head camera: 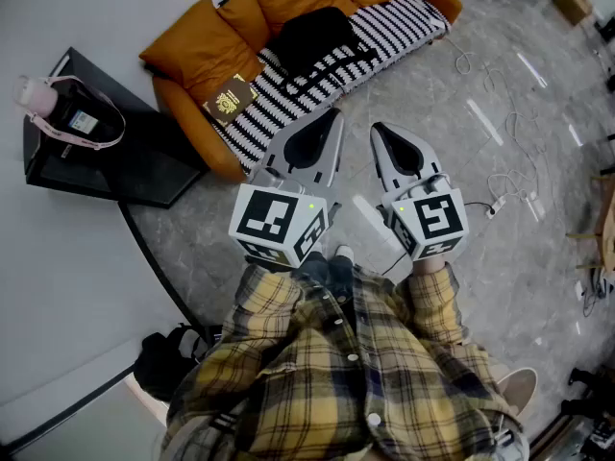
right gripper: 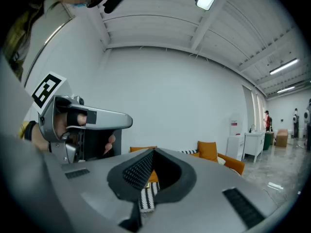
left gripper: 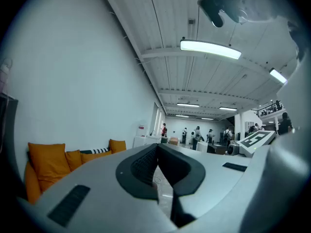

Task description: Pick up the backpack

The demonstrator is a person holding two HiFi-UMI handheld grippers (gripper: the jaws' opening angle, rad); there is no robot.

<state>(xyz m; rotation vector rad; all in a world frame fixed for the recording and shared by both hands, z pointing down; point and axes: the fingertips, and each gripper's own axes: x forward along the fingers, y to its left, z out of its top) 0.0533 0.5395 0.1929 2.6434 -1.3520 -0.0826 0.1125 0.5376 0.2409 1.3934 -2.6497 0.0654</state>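
The left tool (head camera: 332, 115) and right tool (head camera: 379, 129) are clenched empty, apart from the backpack (head camera: 309, 38) on the sofa (head camera: 396, 27).

The black backpack (head camera: 312, 36) lies on the striped sofa (head camera: 399, 22).

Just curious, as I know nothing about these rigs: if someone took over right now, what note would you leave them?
Left gripper: fingers shut, empty.
Right gripper: the same.
A black bundle, probably the backpack, lies on the striped sofa ahead. Another black bag sits by the person's left side.
Done: nothing, neither gripper touches either one.
To do: approach, open the fingers, grasp, lift.
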